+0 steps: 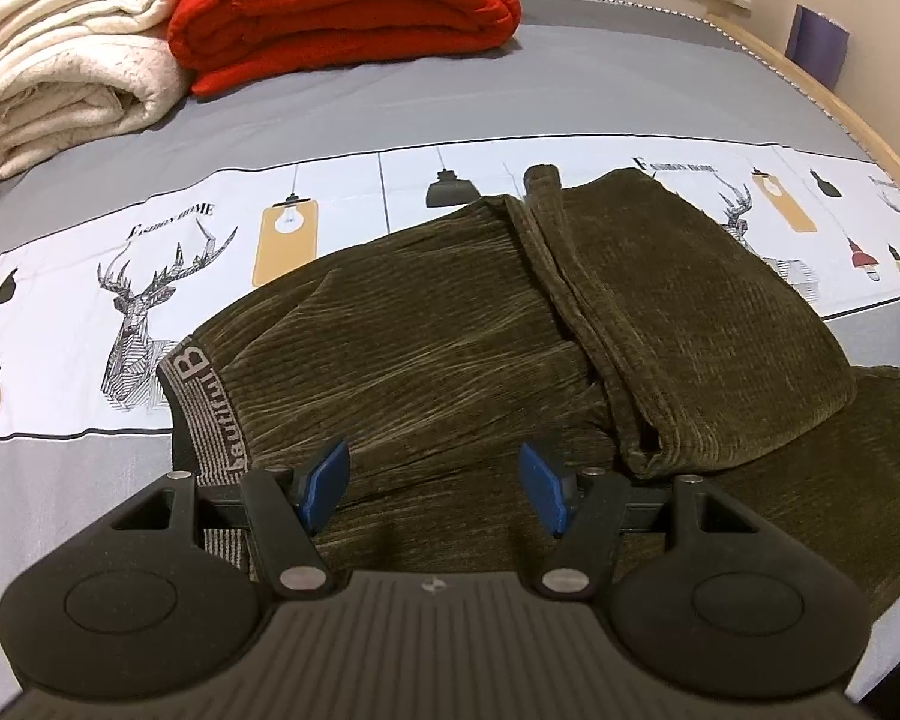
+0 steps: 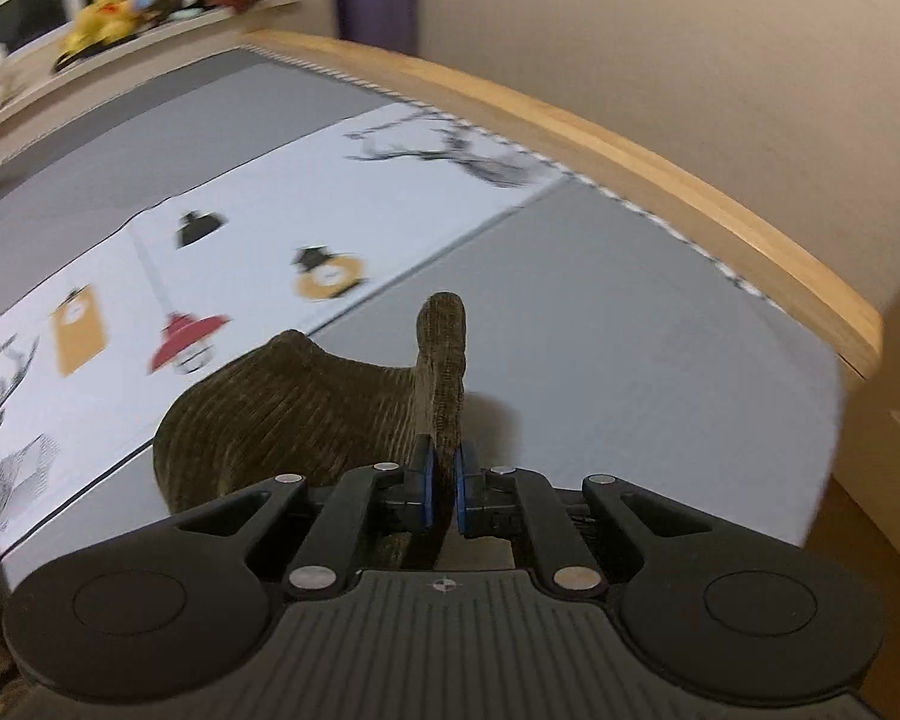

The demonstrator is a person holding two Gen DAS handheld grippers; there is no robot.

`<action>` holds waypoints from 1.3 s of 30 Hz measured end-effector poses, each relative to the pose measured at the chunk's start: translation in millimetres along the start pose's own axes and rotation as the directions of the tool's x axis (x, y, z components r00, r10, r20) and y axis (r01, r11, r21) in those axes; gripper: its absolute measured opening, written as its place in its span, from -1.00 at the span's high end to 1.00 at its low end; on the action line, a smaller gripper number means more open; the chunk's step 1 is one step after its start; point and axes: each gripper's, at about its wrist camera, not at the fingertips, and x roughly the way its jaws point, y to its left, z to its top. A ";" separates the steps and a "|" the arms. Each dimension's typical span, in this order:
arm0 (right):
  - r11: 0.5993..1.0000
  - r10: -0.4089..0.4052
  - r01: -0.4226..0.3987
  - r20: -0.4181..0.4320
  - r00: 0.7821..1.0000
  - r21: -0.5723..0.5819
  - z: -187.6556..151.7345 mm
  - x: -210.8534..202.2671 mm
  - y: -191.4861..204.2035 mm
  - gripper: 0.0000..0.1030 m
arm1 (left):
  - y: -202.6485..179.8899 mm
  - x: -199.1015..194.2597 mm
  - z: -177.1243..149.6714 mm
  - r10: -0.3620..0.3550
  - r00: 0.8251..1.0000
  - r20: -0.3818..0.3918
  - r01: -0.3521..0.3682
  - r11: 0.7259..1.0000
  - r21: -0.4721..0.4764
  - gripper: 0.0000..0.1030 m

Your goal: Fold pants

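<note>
Olive-green corduroy pants [image 1: 450,324] lie on the bed, with a grey lettered waistband [image 1: 201,408] at the left and one leg folded back over the body at the right [image 1: 690,312]. My left gripper [image 1: 435,492] hovers low over the pants near the waistband, its blue pads [image 1: 327,489] wide apart and nothing between them. In the right wrist view my right gripper [image 2: 443,483] is shut on a raised fold of the pants [image 2: 444,360], which stands up between the blue pads [image 2: 427,489]. More of the lifted cloth [image 2: 282,408] hangs to the left.
A red folded quilt [image 1: 342,6] and cream blankets [image 1: 66,54] are stacked at the far left. The bed has a grey sheet with a white printed band [image 1: 150,252]. A wooden bed rail [image 2: 630,162] runs along the right, with a wall behind and a shelf of toys [image 2: 120,0].
</note>
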 end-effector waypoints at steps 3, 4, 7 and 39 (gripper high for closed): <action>0.996 -0.048 0.049 -0.016 0.999 0.072 0.3 1.2 -28.7 0.89 | -5.3 -0.6 2.5 -0.008 1.000 0.002 0.008 1.000 0.005 -0.33; 0.992 -0.068 0.070 -0.029 0.997 0.105 -0.3 2.2 -40.9 0.89 | -7.8 0.0 2.8 -0.012 1.000 0.002 0.012 1.000 0.007 -0.33; 0.970 -0.157 0.164 -0.054 0.986 0.179 -1.1 3.8 -71.0 0.90 | -15.8 1.6 3.9 -0.020 1.000 0.001 0.020 1.000 0.022 -0.33; 0.828 0.382 -0.323 0.039 0.924 -0.459 -25.6 -54.0 144.9 0.28 | 54.6 57.9 -87.2 0.120 0.954 -0.274 -0.075 0.983 0.170 -0.20</action>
